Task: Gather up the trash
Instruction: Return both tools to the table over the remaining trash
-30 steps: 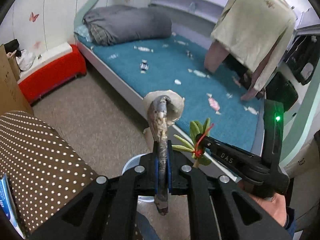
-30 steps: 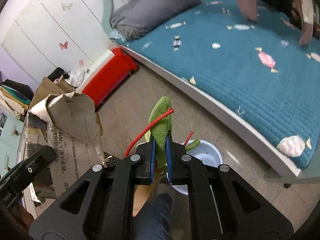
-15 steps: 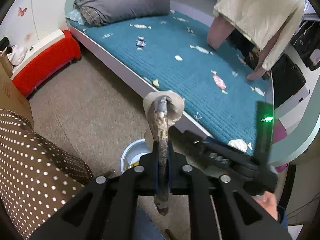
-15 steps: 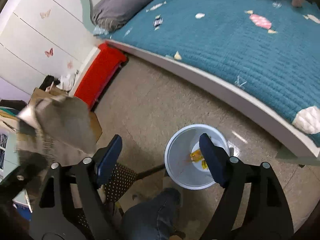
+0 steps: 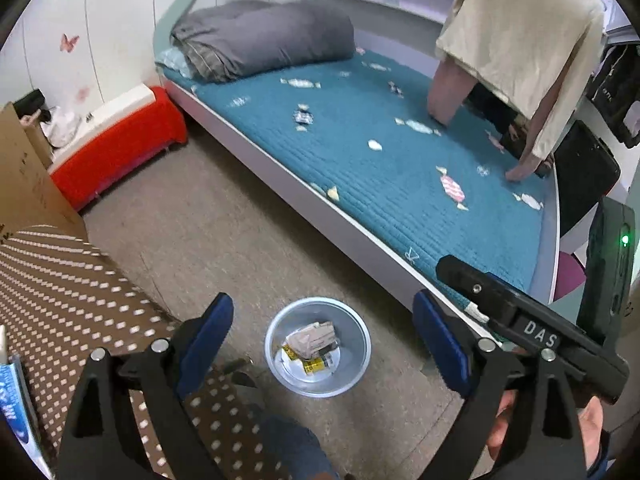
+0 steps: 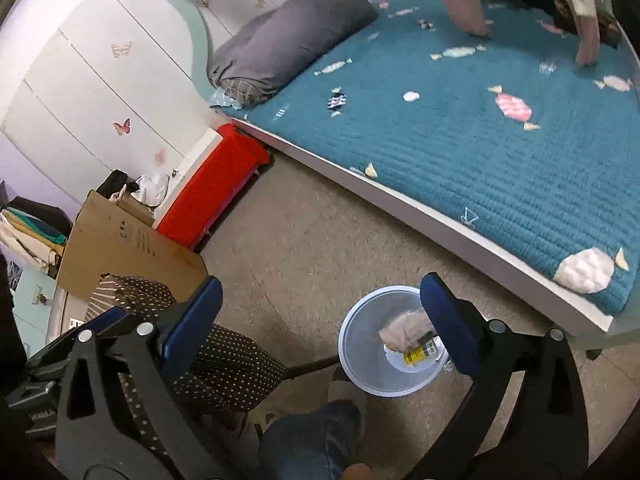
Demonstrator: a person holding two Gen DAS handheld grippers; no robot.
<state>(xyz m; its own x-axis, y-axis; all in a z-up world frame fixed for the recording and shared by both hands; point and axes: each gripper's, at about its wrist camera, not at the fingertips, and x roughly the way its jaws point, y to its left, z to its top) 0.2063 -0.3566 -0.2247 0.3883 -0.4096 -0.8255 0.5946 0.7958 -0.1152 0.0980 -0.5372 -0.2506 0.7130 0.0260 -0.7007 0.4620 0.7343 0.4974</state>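
A pale round trash bin [image 5: 280, 374] stands on the floor below both grippers; it also shows in the right wrist view [image 6: 356, 368]. Crumpled brown paper [image 5: 314, 336] and yellow-labelled scraps lie inside it; the paper also shows in the right wrist view [image 6: 404, 328]. My left gripper [image 5: 324, 344] is open and empty above the bin. My right gripper [image 6: 320, 320] is open and empty above the bin's left side. The right gripper's body shows at the right of the left wrist view.
A bed with a teal cover [image 5: 400, 168] runs along the right. A brown polka-dot chair [image 5: 72, 292] is at the left, with a cardboard box [image 6: 132, 248] and a red bench [image 5: 116, 148] beyond. The person's knee [image 6: 316, 440] is below.
The left gripper opened and the crumpled brown paper fell into the bin. The right gripper had opened earlier, and its green and red scrap is no longer seen.
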